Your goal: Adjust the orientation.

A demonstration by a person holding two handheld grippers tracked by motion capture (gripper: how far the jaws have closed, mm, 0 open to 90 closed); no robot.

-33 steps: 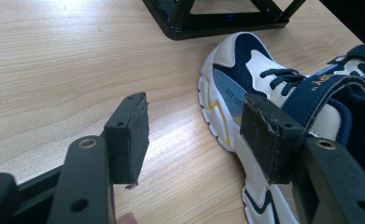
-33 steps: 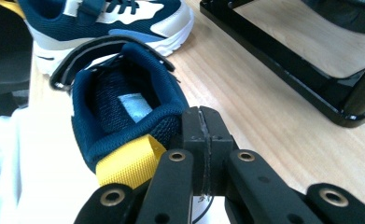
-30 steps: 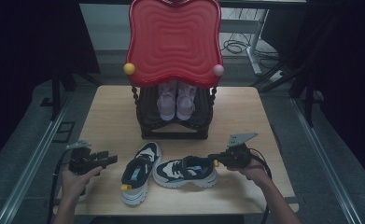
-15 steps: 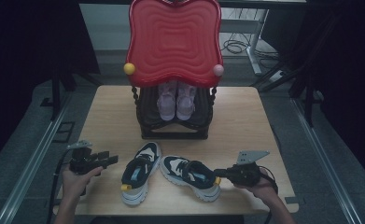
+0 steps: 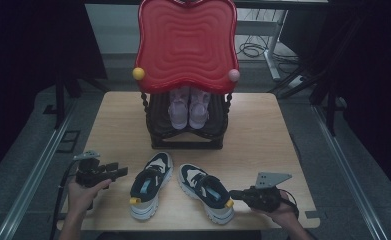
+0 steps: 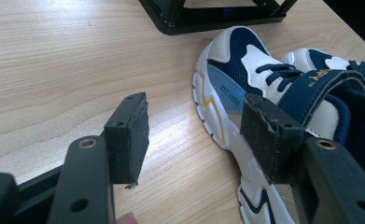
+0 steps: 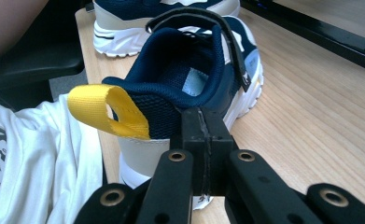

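Two navy-and-white mesh sneakers lie side by side on the light wooden table [image 5: 263, 130], in front of a black shoe rack [image 5: 185, 132] with a red moulded top. The right gripper [image 5: 234, 194] is clenched, jaws pressed together with nothing between them, its tip at the heel of the right-hand sneaker [image 5: 205, 191] beside the yellow pull loop [image 7: 106, 109]. The left gripper [image 5: 122, 171] stands released, jaws wide, just beside the left-hand sneaker [image 5: 150, 184] without gripping it. The step in hand appears to be aligning the pair. The next move likely calls for a heel grasp, so the right jaws must part first.
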